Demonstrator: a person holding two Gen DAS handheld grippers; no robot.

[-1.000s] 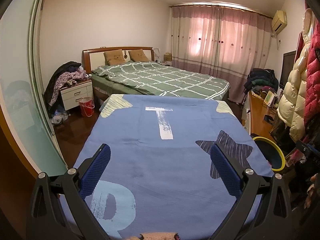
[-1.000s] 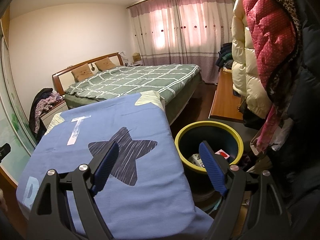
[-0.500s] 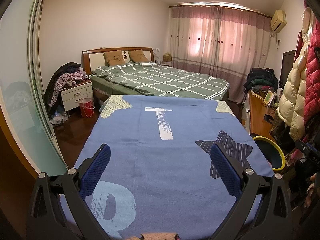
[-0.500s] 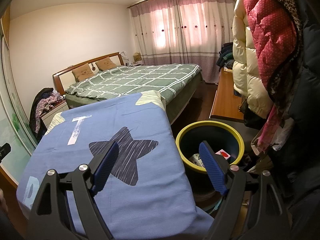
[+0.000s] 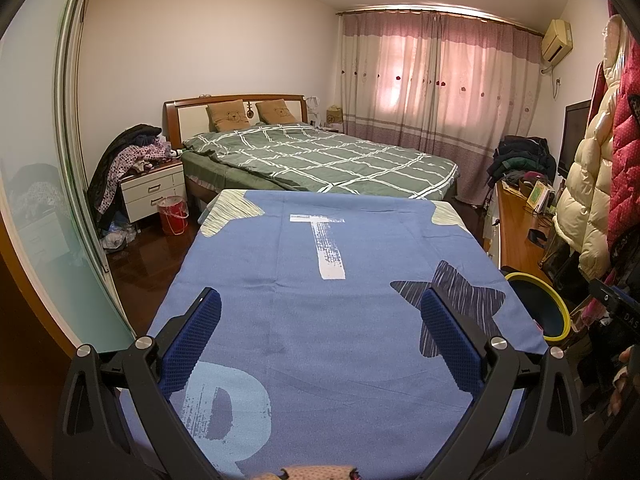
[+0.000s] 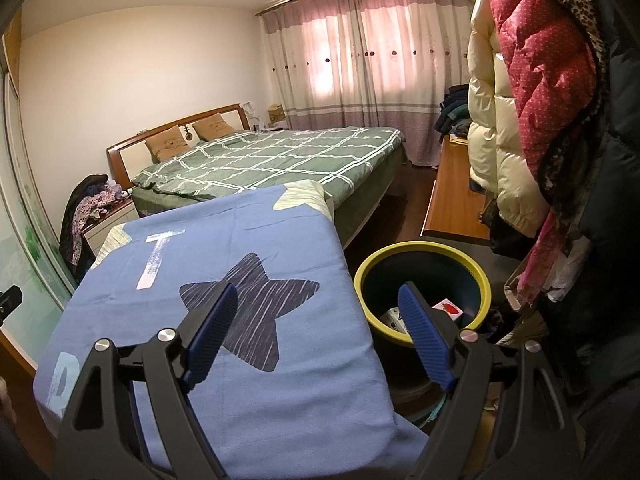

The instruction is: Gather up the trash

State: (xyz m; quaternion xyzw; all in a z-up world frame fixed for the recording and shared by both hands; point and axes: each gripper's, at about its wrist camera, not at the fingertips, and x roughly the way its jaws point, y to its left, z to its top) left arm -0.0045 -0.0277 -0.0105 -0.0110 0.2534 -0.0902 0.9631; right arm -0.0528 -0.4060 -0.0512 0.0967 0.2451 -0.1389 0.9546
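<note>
Both grippers hang over a tabletop covered with a blue cloth printed with a white T and a dark star. No loose trash shows on the cloth in either view, so the work looks done or close to it. The step in hand, as I judge it, is a check: scan the cloth and the floor beside it for anything left, then go after it with whichever gripper is nearer.

The trash that can be seen lies in the bin, a dark tub with a yellow rim that stands on the floor just beside the tabletop's right edge. In the right wrist view a white packet with a red mark rests at the bottom, with more printed wrapping beside it — partly hidden behind a gripper finger, so what it is I cannot tell. In the left wrist view only part of the bin's rim shows past the cloth.

To do the check well, keep both grippers spread and clear of the cloth so the pads do not drag it, and come at any further drop from above the bin's mouth, not across the rim.

The left gripper is spread wide and empty, its blue pads above the cloth and touching nothing. The right gripper is spread wide too, holding nothing — one finger above the star, the other above the bin's near rim.
</note>
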